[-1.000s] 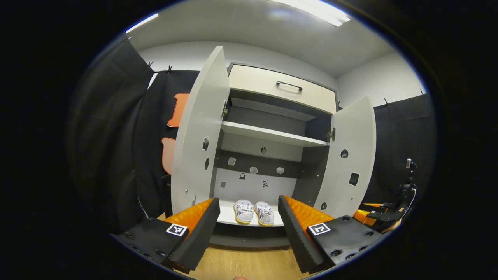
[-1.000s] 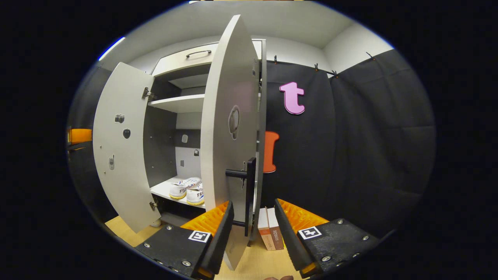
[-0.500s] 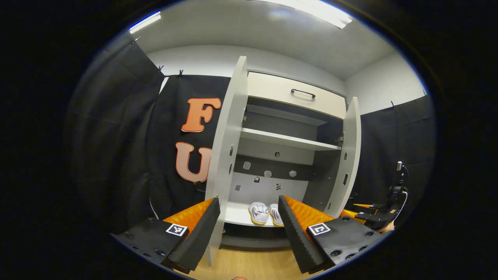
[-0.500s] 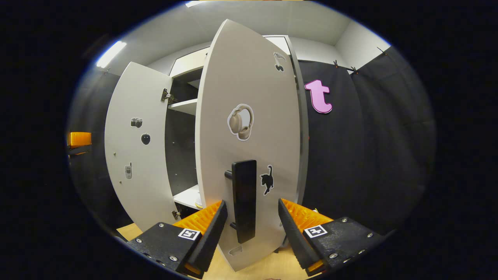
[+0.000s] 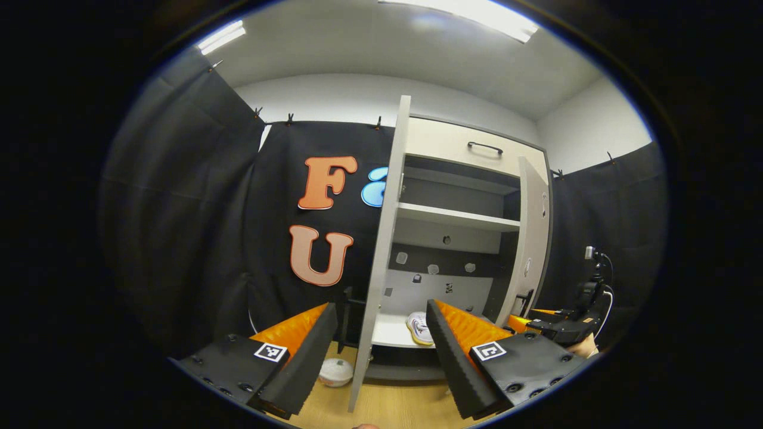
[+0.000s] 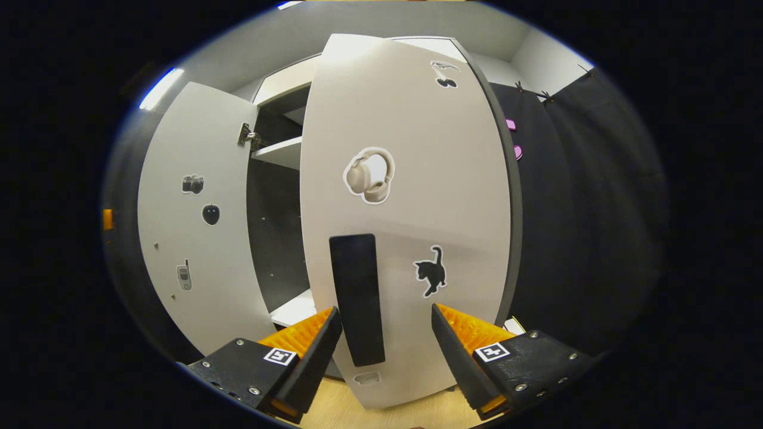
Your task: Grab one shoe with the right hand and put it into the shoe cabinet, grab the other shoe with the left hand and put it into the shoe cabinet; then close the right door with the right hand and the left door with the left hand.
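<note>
Both views low, near, facing the shoe cabinet (image 5: pixel 471 196) doors.

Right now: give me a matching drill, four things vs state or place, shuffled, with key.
1. right door
2. left door
3. shoe
4. right gripper

A. open, black handle between its fingers
B. on the cabinet's bottom shelf
C. edge-on in the left gripper view, wide open
D. part closed, headphone and cat stickers on its face

Pairs: 1-D, 2-C, 3-B, 4-A
</note>
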Action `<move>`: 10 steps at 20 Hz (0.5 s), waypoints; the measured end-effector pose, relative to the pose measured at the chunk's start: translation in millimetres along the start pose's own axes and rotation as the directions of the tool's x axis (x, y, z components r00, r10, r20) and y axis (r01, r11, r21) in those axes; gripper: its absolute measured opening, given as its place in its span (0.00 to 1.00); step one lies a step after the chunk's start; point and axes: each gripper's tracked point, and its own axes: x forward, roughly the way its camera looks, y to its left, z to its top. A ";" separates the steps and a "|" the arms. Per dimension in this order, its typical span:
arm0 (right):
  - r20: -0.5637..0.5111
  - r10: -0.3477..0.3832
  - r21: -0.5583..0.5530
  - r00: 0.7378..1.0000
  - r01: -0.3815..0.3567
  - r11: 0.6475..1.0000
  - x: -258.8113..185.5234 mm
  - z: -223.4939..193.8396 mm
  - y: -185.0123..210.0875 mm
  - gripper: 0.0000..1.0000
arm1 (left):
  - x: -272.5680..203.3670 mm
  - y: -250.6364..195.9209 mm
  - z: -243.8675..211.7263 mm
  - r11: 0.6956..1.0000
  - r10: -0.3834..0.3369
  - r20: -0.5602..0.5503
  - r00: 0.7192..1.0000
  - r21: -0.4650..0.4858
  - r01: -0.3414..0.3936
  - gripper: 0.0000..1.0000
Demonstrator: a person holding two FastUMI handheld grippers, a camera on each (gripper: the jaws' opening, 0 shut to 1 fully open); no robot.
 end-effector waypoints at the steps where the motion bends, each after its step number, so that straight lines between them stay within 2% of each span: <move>1: 0.004 -0.008 0.001 1.000 0.008 1.000 2.7 1.1 1.3 0.93 | -0.7 12.2 -2.3 1.000 0.015 0.000 1.000 -0.004 -0.015 0.96; 5: -0.002 -0.039 0.022 0.999 0.039 0.999 14.0 -3.3 -0.4 0.92 | -1.2 47.1 -5.9 0.999 0.043 0.002 0.999 -0.001 -0.043 0.97; 8: -0.015 -0.068 0.060 0.998 0.069 0.996 26.2 -8.4 -4.1 0.92 | 6.8 72.3 -12.4 0.996 0.069 0.024 0.997 0.055 -0.070 0.97; 10: -0.012 -0.084 0.064 0.996 0.085 0.994 34.1 -8.9 -2.4 0.92 | 17.3 70.1 -27.5 0.996 0.045 0.000 0.999 0.071 -0.045 0.97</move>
